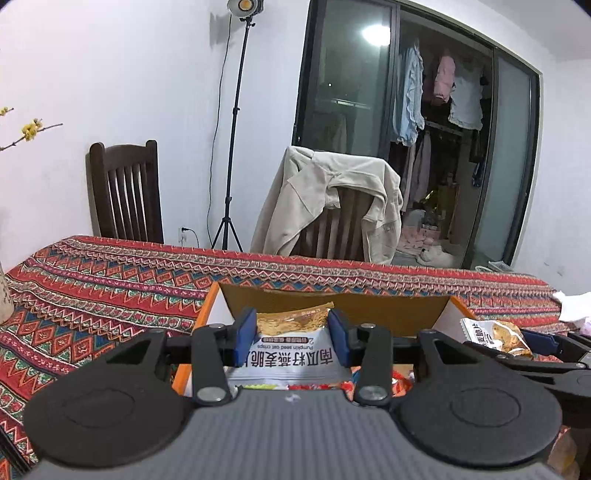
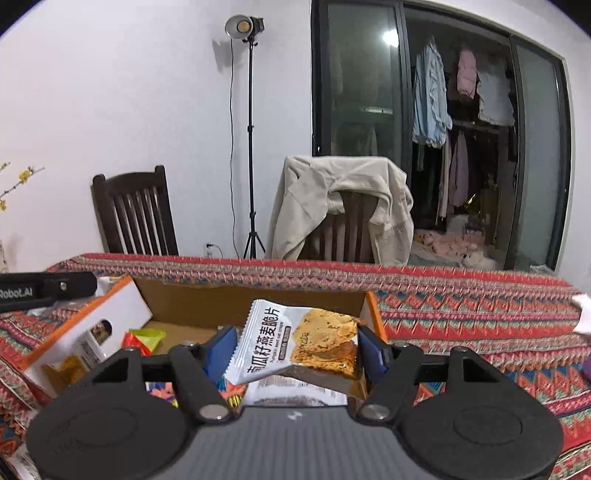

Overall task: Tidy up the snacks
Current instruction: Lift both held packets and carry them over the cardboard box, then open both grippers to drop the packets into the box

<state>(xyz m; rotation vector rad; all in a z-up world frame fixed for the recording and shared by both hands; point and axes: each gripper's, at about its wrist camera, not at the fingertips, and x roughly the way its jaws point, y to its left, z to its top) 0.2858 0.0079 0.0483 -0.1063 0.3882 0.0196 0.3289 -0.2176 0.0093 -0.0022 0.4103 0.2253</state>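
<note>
Grippers level over the box [image 2: 258,299] — left gripper [image 1: 291,328] and right gripper [image 2: 295,347], jaws each clamping a crisp packet.

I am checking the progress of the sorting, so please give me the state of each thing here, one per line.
left gripper: shut on an oat crisps packet
right gripper: shut on a second oat crisps packet
cardboard box: open, snacks inside
studio light: lit
chair: draped with a beige jacket
</note>
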